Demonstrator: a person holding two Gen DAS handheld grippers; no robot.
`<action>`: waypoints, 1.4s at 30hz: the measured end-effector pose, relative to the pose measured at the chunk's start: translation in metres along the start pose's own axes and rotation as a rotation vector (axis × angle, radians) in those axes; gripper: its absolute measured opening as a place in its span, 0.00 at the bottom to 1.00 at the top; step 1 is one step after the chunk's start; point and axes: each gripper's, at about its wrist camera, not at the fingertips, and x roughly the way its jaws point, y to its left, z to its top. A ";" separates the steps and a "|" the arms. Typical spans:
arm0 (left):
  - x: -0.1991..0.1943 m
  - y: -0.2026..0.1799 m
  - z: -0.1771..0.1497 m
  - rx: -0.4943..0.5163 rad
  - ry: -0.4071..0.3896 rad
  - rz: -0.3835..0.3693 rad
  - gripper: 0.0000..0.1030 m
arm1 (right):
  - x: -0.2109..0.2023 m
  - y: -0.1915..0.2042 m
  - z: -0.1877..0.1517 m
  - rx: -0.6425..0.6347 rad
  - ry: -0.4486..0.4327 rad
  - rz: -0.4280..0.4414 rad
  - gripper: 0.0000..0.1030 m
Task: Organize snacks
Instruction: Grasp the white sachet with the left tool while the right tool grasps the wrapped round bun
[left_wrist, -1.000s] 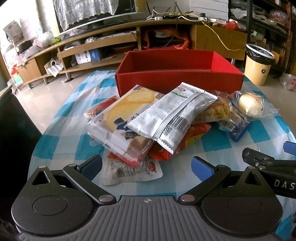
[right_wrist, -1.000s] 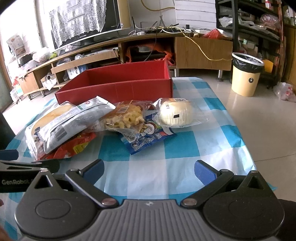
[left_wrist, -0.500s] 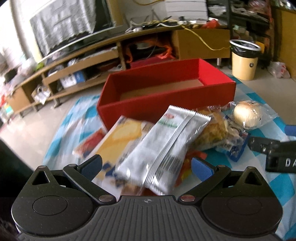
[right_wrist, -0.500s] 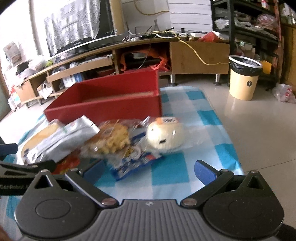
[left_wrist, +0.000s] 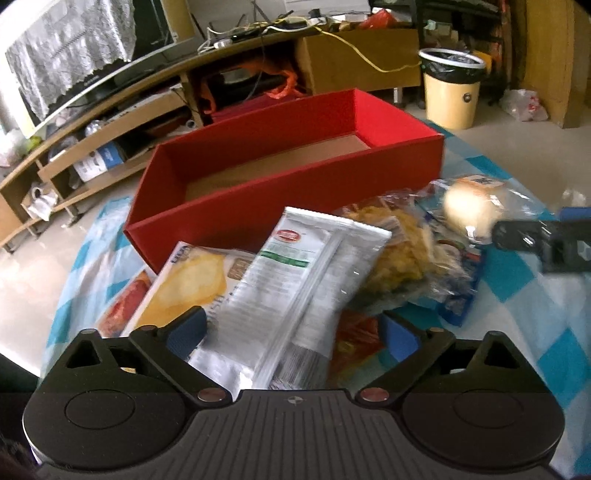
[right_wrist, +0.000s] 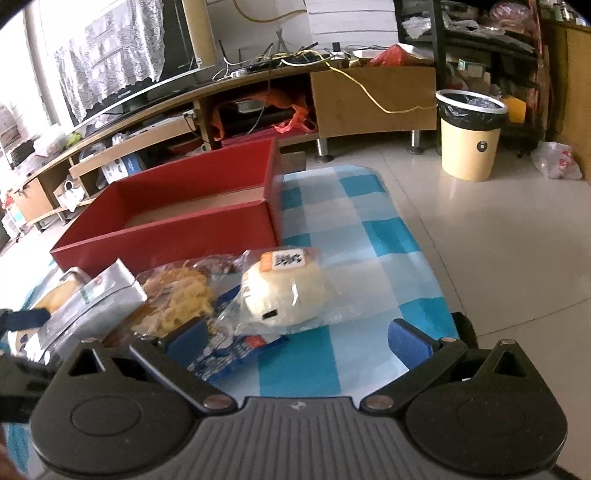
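An empty red box (left_wrist: 280, 173) stands at the back of the blue-checked table; it also shows in the right wrist view (right_wrist: 177, 218). In front of it lies a pile of snacks: a silver packet (left_wrist: 295, 288) on top, a yellow cake packet (left_wrist: 184, 284), a bag of yellow crisps (left_wrist: 399, 251) and a wrapped white bun (left_wrist: 469, 210). My left gripper (left_wrist: 291, 334) is open, its fingers either side of the silver packet. My right gripper (right_wrist: 295, 339) is open just in front of the bun (right_wrist: 284, 291), with a blue packet (right_wrist: 229, 354) between its fingers.
A blue-and-white checked cloth (right_wrist: 362, 288) covers the table, whose right edge drops to a tiled floor. A low TV shelf (right_wrist: 258, 96) and a cream waste bin (right_wrist: 471, 144) stand behind. The right gripper's side shows in the left wrist view (left_wrist: 546, 240).
Both grippers have moved forward towards the snack pile and the red box. The silver packet now lies between the left fingers; the bun is close before the right ones.
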 end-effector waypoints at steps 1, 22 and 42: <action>-0.004 0.000 -0.002 -0.002 0.001 -0.013 0.93 | 0.001 -0.001 0.001 -0.001 -0.001 -0.004 0.98; -0.004 -0.009 0.005 -0.044 0.028 -0.127 0.99 | 0.071 0.002 0.037 -0.245 0.138 0.020 0.97; 0.005 -0.020 0.000 -0.066 0.146 -0.124 0.87 | 0.055 -0.010 0.031 -0.179 0.189 0.100 0.53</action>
